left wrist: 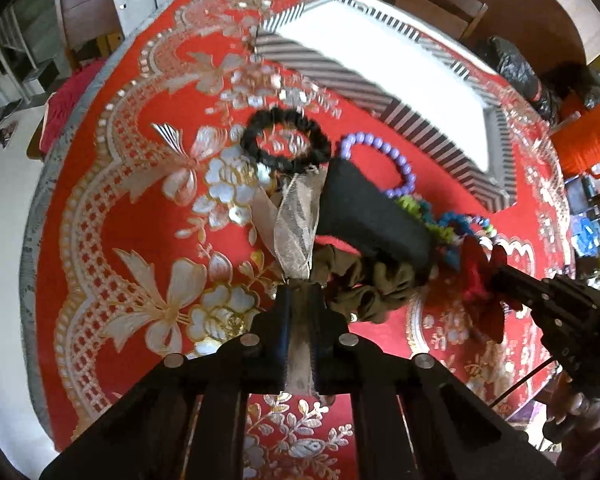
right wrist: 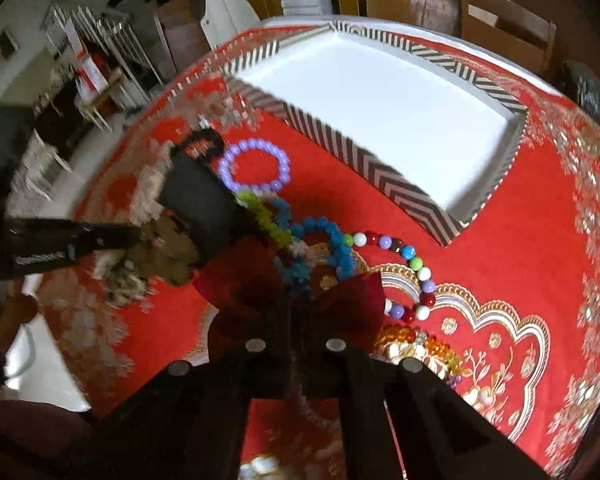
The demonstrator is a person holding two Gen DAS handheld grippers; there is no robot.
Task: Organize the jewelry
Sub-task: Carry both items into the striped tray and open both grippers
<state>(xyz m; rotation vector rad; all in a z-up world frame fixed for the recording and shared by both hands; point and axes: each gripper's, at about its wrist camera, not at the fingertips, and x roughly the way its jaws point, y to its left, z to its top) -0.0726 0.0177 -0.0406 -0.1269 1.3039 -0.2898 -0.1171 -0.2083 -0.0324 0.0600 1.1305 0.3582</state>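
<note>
My left gripper (left wrist: pixel 300 292) is shut on a sheer beige ribbon bow (left wrist: pixel 296 220) and holds it above the red tablecloth. My right gripper (right wrist: pixel 300 320) is shut on a dark red bow (right wrist: pixel 300 292); it shows in the left wrist view (left wrist: pixel 484 276) too. A pile lies between them: a black scrunchie (left wrist: pixel 286 140), a purple bead bracelet (right wrist: pixel 256 166), an olive scrunchie (left wrist: pixel 364 280), a black pouch (left wrist: pixel 372 216), green and blue scrunchies (right wrist: pixel 300 240) and a multicoloured bead bracelet (right wrist: pixel 412 268). The striped white tray (right wrist: pixel 396 184) lies empty behind the pile.
The round table carries a red and gold cloth (left wrist: pixel 140 200). An orange yarn spool (left wrist: pixel 592 136) and black bags (left wrist: pixel 512 64) sit at the right edge. Orange beads (right wrist: pixel 432 348) lie near my right gripper. Wooden chairs (right wrist: pixel 500 20) stand around the table.
</note>
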